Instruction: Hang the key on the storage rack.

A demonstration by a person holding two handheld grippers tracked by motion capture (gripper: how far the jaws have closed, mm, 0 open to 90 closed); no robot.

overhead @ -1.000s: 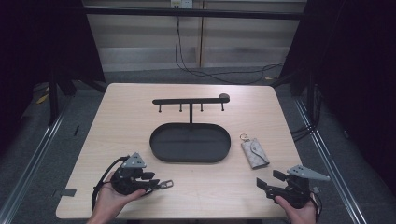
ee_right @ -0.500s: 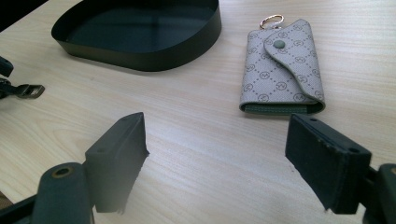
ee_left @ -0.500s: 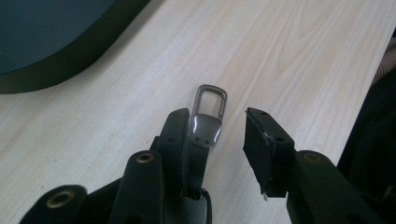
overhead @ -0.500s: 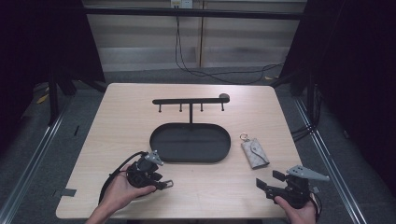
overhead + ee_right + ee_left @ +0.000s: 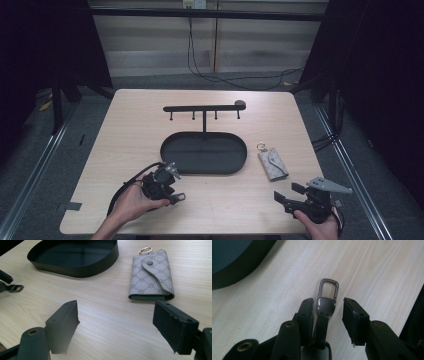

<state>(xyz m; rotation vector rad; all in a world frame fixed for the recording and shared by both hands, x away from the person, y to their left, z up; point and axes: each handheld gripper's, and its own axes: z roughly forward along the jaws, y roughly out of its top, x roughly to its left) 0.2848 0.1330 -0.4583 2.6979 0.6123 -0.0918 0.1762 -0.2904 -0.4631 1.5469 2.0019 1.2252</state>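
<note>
At the near left of the table (image 5: 125,125), we see the left hand-held gripper (image 5: 172,187) with a dark strap ending in a metal clasp (image 5: 327,293) lying between its jaws. In the left gripper view the strap (image 5: 321,326) lies against the left jaw, while the right jaw stands clear of it with bare wood showing in the gap. These jaws have just been opening; they are slightly parted, with no squeeze on the strap that we can make out. The clasp lies flat on the wood, pointing away from the hand-held gripper, just in front of the rim of the black oval tray (image 5: 172,162). At the near right, the right hand-held gripper (image 5: 287,195) has its jaws spread wide with nothing between them. In the right gripper view they point toward a grey patterned key pouch (image 5: 151,275), which lies flat and snapped shut on the table just right of the tray, a small ring at its far end. Behind the tray rises a black hook rack (image 5: 204,108)
</note>
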